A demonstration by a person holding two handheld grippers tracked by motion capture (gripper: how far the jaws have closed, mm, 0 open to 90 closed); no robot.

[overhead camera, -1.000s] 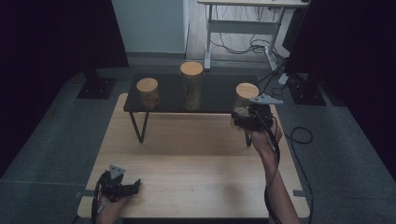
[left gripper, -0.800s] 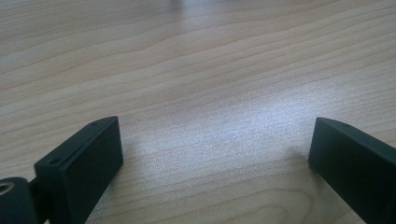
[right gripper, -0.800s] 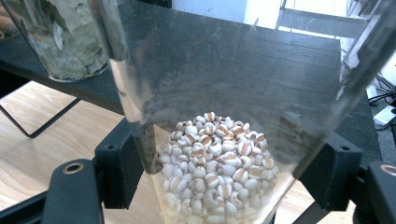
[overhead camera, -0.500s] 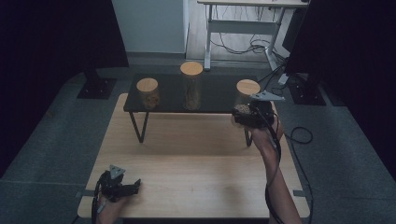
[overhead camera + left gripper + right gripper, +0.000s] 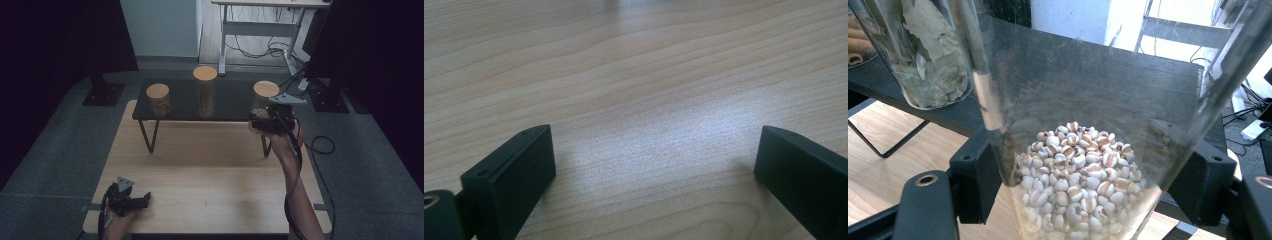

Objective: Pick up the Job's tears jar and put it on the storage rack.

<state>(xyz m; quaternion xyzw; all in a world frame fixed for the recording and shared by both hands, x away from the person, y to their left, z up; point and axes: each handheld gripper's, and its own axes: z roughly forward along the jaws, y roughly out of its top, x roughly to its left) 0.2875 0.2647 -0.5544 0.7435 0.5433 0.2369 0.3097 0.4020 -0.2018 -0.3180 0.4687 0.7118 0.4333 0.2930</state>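
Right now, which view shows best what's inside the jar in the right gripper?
The right gripper view: the jar sits between the right gripper jaws, and its white grains are plain through the glass. In the high view the jar is small and dim at the shelf's right end, contents unreadable. The left gripper view faces bare tabletop.

You're looking over a pale wooden tabletop [image 5: 210, 170] standing on grey carpet floor [image 5: 60, 150]. Dark curtains [image 5: 55, 40] hang on both sides. Behind is a pale wall panel [image 5: 160, 25], and a white-framed desk [image 5: 260, 20] with cables [image 5: 255, 50] lying under it.
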